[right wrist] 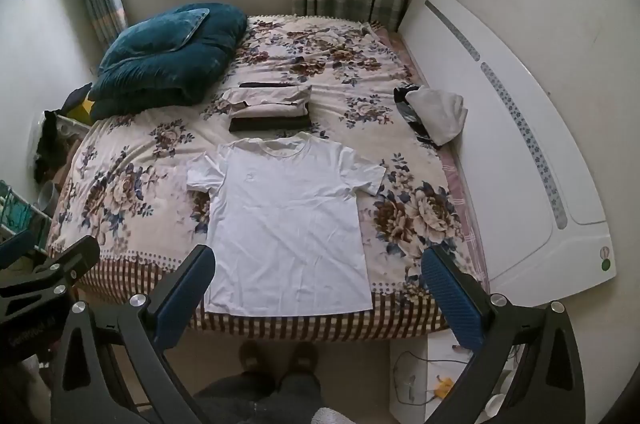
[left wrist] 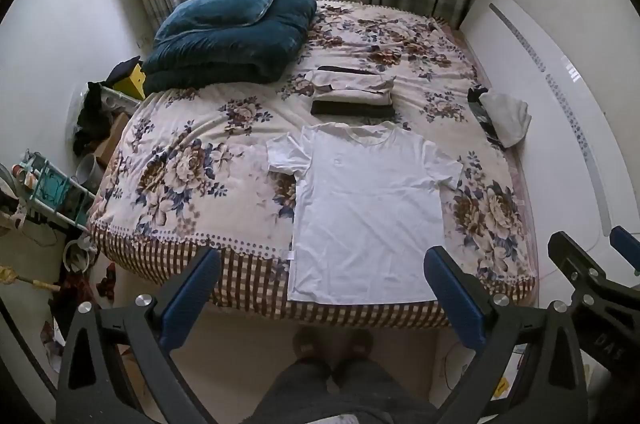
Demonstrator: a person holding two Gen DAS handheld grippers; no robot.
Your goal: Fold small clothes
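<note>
A white T-shirt [left wrist: 366, 208] lay spread flat, front up, on the flowered bedspread [left wrist: 192, 176], its hem at the near edge of the bed and its neck pointing away. The left tongs [left wrist: 324, 288] hung above the floor in front of the bed with their blue-padded fingers wide apart, holding nothing, the shirt's hem showing between them and slightly ahead. The right tongs [right wrist: 318, 288] were likewise spread wide and empty, just beside the left pair, with the shirt ahead and a little to their left. Beyond the shirt's collar sat a pile of folded clothes [right wrist: 270, 106]. Farther off to the left lay a dark teal quilt [right wrist: 168, 58], and to the right, against the white headboard [right wrist: 516, 152], a crumpled heap of clothes [right wrist: 434, 116].
</note>
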